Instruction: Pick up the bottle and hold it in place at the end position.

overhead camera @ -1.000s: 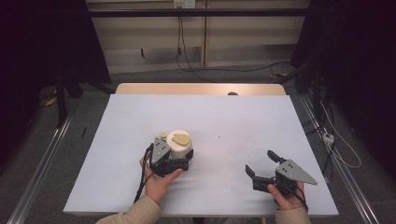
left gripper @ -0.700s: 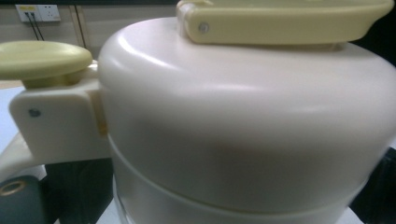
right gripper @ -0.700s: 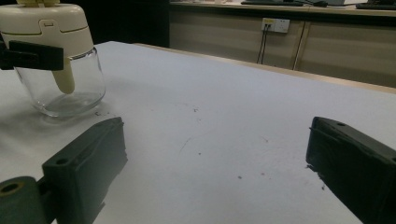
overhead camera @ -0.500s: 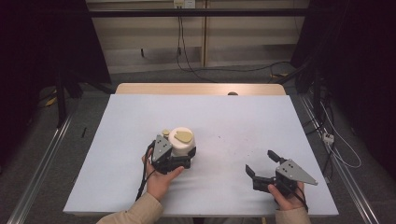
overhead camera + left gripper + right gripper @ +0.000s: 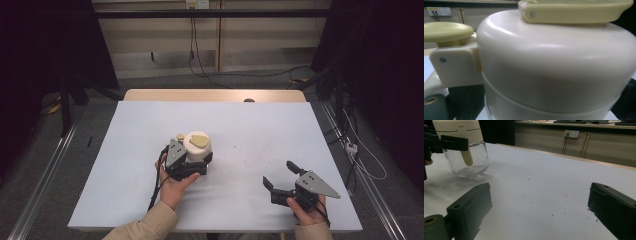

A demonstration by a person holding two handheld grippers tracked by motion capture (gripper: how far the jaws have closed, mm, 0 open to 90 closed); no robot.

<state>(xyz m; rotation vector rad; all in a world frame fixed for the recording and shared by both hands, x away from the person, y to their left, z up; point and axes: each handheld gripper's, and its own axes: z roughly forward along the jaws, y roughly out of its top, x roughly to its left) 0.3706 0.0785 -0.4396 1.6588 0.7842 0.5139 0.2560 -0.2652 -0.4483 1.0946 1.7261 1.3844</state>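
High view, left hand-held gripper [image 5: 196,161] clasping unlabelled cream-lidded jar [image 5: 197,145]

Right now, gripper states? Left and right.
Left gripper: shut on the jar, at its cream lid.
Right gripper: open, holding nothing, low over the table.

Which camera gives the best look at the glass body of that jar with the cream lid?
The right gripper view: the jar shows its clear glass body standing on the table. The high view shows mainly its lid from above; the left gripper view shows the lid up close.
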